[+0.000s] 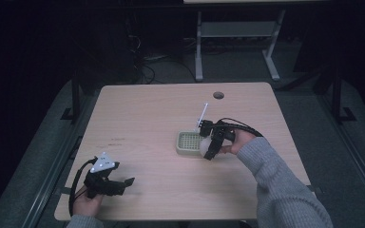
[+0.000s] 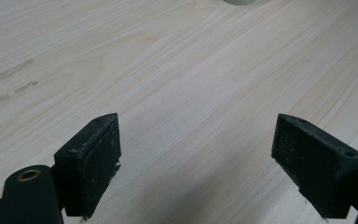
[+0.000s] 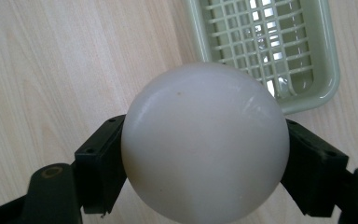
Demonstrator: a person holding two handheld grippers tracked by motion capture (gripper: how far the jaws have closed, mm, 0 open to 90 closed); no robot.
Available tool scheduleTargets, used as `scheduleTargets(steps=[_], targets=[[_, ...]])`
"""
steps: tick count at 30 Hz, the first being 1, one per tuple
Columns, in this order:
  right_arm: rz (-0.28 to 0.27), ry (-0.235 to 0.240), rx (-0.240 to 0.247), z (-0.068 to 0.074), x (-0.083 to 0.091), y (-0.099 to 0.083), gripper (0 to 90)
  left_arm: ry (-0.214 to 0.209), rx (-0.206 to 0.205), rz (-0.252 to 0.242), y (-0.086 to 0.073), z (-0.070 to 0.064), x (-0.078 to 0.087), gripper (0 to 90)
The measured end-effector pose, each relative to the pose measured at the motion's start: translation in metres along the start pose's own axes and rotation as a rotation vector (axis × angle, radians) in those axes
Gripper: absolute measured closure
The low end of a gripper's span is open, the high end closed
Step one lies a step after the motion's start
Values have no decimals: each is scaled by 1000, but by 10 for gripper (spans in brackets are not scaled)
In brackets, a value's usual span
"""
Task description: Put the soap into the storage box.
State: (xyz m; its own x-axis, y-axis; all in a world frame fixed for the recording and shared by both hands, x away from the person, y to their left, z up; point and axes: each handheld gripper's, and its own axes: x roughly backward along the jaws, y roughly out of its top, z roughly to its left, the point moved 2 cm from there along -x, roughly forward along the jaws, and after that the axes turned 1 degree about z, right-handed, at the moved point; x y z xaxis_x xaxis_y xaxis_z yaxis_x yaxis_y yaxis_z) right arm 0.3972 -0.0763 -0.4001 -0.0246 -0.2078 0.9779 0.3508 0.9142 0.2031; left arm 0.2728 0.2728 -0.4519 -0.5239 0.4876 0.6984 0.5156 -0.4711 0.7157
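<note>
right gripper (image 3: 205, 154) jaws clamp a plain white ball (image 3: 205, 140) beside the green basket (image 3: 328, 88); left gripper (image 2: 196, 154) jaws spread.

Nothing readable here as far as I can tell, no text, labels, brand names, numbers or signs in any of the views. The smooth white ball (image 3: 205, 142) is blank, just a couple of faint scuffs. The pale green plastic grid basket (image 3: 326, 56) has no lettering on its rim or mesh. The light wood-grain table (image 1: 147, 118) only has some grey smudge marks (image 2: 9, 74), which aren't writing. The black pads (image 2: 91, 158) of the left gripper are plain, and the grey triangular plate (image 1: 103, 164) on top of it has only a few small dots, too tiny to read as anything.
</note>
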Motion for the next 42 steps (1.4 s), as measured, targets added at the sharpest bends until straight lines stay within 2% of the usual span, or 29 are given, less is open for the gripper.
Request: scheduleTargets(steps=[14, 31, 36, 42], targets=[[-2, -6, 7, -8, 3, 12, 232, -1, 0, 0, 0, 0, 0, 153], [10, -11, 13, -17, -1, 27, 232, -1, -4, 1, -1, 0, 1, 152], [-3, -9, 7, -20, -2, 31, 231, -1, 1, 0, -1, 1, 1, 153], [2, -17, 10, -24, -8, 34, 231, -2, -1, 2, -1, 0, 0, 153]])
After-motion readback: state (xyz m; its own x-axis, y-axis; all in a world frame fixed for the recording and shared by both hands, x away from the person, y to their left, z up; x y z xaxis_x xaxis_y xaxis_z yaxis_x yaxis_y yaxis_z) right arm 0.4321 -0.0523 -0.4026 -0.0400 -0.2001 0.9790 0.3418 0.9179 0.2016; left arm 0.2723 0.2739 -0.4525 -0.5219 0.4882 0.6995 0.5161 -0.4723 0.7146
